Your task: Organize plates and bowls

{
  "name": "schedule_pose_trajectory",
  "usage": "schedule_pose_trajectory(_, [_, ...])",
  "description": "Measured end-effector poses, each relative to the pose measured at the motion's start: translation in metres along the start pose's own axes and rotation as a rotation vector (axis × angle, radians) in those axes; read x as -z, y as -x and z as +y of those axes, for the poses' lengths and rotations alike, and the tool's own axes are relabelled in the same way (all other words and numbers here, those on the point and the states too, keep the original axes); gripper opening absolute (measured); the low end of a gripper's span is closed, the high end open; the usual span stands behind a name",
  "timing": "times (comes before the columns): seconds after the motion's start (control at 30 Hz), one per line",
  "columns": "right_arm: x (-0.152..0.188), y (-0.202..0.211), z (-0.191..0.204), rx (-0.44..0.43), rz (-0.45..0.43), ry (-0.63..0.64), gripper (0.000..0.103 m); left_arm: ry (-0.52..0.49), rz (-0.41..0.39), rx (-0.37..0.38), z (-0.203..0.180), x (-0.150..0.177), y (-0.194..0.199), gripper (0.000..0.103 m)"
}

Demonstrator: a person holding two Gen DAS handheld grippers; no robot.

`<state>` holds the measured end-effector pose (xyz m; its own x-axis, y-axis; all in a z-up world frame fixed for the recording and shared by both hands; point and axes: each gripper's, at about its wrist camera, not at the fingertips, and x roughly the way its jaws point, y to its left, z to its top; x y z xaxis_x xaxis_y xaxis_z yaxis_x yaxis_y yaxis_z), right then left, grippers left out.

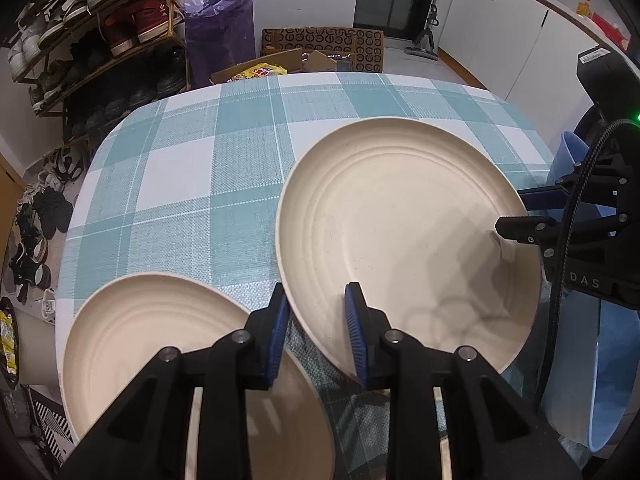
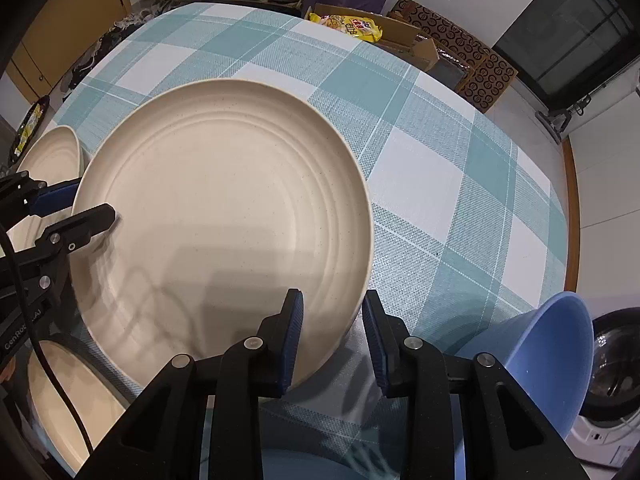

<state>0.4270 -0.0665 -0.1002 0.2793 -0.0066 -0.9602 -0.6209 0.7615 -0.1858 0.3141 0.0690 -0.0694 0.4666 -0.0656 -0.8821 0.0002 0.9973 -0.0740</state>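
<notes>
A big cream plate (image 1: 400, 216) (image 2: 224, 208) with ringed ridges hangs tilted over the checked table (image 1: 200, 160). My left gripper (image 1: 316, 296) (image 2: 94, 200) is shut on its left rim, one pad outside the wall and one inside. At the opposite rim my right gripper (image 2: 332, 296) (image 1: 510, 210) straddles the edge. Its left pad lies over the plate, while a sliver of cloth shows between the rim and its right pad. A second cream plate (image 1: 160, 340) (image 2: 68, 392) lies flat under the left gripper.
A blue bowl (image 2: 552, 352) (image 1: 570, 156) stands at the table's right edge, with a larger blue dish (image 1: 608, 380) below it. Beyond the far edge are cardboard boxes (image 1: 320, 44), a purple bag (image 1: 220, 28) and a shoe rack (image 1: 100, 40). A washing machine (image 2: 612, 380) stands at the right.
</notes>
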Motion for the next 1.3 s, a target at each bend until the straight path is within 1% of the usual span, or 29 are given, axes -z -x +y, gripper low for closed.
schedule_pose_trajectory(0.3, [0.001,0.011,0.0,0.004,-0.021,0.003,0.031,-0.001,-0.026,-0.003,0.0,0.001,0.017,0.026])
schedule_pose_trajectory(0.73, [0.009,0.045,0.015,0.012,-0.065,0.021,0.031,0.011,-0.072,-0.02,0.008,0.012,0.052,0.026])
schedule_pose_trajectory(1.03, [0.017,0.073,0.03,0.016,-0.103,0.036,0.031,0.019,-0.109,-0.037,0.012,0.025,0.081,0.026])
schedule_pose_trajectory(1.3, [0.031,0.097,0.046,0.014,-0.129,0.048,0.031,0.026,-0.13,-0.044,0.014,0.041,0.102,0.026])
